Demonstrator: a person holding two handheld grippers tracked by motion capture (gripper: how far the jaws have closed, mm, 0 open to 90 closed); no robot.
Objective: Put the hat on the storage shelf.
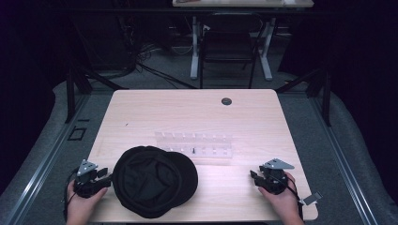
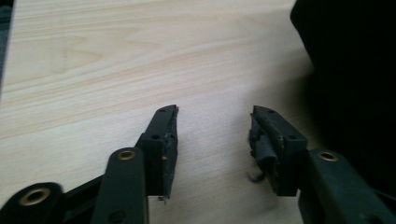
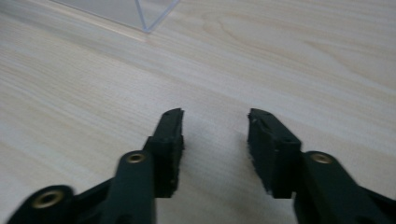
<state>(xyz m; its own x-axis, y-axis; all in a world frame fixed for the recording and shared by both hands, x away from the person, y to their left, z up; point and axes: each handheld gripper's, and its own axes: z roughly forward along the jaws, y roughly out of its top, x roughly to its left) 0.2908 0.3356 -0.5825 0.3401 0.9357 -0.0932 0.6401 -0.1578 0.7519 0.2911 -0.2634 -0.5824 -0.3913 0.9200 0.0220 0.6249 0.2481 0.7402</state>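
The left gripper (image 1: 104,177) rests at the near left corner of the table, in the person's left hand (image 1: 80,206). In the left gripper view (image 2: 214,135) its 2 black jaws stand parted with bare wood showing between them and nothing held; the inner pads look worn and ragged at their edges, and brass-coloured rivets mark the linkage arms. A grey three-cornered plate sits on top of it in the high view.

Just beside its tips lies a black cap (image 1: 155,180) of soft, matte fabric, rounded and slightly crumpled. It is broader from left to right than from front to back; which way the brim points cannot be told. Its dark edge fills the right side of the left gripper view (image 2: 350,70).

The right gripper (image 1: 255,177) sits near the right front edge, in the right hand (image 1: 281,199), its jaws pointing left toward the cap but well apart from it. In the right gripper view (image 3: 215,135) the 2 jaws are likewise spread over bare wood, empty.

Beyond the cap a clear plastic rack (image 1: 195,146) with rows of small dividers runs left to right; its transparent corner shows in the right gripper view (image 3: 140,14). The table (image 1: 187,112) is pale wood-grain laminate with rounded corners and a dark round grommet (image 1: 226,101) near its far edge.
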